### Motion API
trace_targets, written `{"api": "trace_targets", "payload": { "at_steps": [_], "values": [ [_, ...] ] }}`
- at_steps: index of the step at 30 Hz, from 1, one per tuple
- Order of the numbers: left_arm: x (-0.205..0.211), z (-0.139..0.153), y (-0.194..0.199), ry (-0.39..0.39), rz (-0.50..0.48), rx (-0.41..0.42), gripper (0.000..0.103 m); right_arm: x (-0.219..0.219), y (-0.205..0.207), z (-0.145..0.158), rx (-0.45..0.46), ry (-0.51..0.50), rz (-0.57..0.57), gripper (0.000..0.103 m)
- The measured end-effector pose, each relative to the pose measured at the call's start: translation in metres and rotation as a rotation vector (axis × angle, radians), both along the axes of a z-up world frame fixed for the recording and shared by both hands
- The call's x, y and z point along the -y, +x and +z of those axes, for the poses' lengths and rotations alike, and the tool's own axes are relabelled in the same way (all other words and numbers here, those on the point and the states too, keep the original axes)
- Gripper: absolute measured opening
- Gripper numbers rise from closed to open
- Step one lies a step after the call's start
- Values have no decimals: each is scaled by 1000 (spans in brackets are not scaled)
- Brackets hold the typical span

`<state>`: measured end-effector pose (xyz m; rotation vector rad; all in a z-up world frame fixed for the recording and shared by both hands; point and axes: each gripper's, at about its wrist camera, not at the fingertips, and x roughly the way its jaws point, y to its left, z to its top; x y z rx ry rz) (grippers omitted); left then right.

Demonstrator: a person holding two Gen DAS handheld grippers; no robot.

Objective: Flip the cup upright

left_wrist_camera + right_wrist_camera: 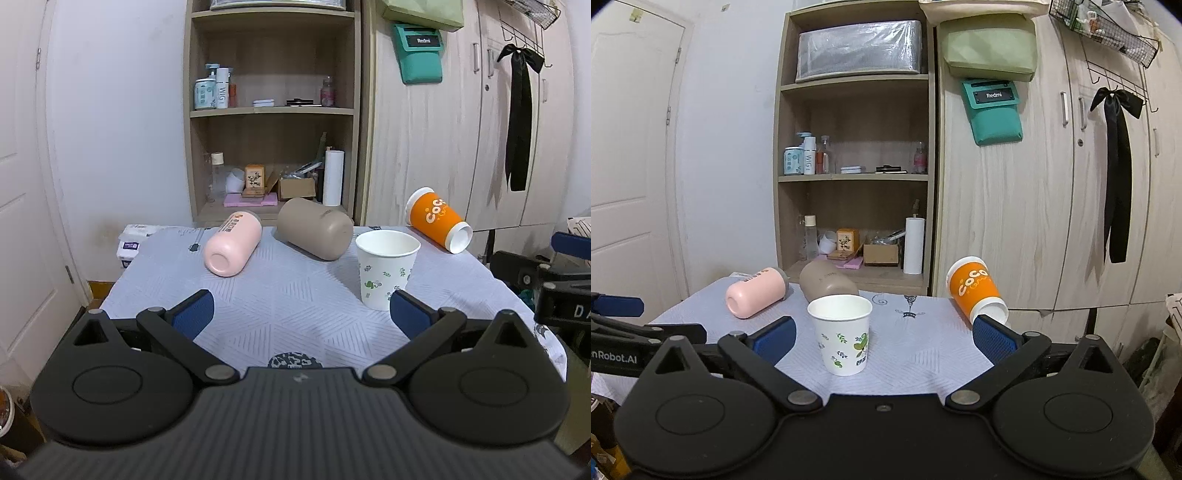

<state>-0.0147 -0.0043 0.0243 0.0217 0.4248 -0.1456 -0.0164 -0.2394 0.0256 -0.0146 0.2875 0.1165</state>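
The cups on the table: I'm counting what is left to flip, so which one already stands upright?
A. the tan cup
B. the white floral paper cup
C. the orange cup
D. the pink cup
B: the white floral paper cup stands on its base with its open mouth up, while the pink cup, the tan cup and the orange cup all lie on their sides on the table.
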Motion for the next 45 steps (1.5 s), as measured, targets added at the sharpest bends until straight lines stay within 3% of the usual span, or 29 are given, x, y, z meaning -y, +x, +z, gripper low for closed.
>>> {"api": "trace_targets", "payload": {
  "at_steps": [7,10,15,26,45],
  "values": [
    [-1,-3,-2,-17,29,6,103,-4,1,-5,16,-32,-15,103],
    [-3,2,-10,-34,28,45,103,-6,0,-5,23,-40,-14,103],
    [-1,6,-17,6,57,93,103,-8,-3,-6,24,-45,-7,103],
    [4,4,-16,45,63,67,103,-8,-2,-6,21,-48,6,103],
    [-3,-1,-14,36,65,56,103,-13,-1,-7,15,-64,23,103]
  ]
}}
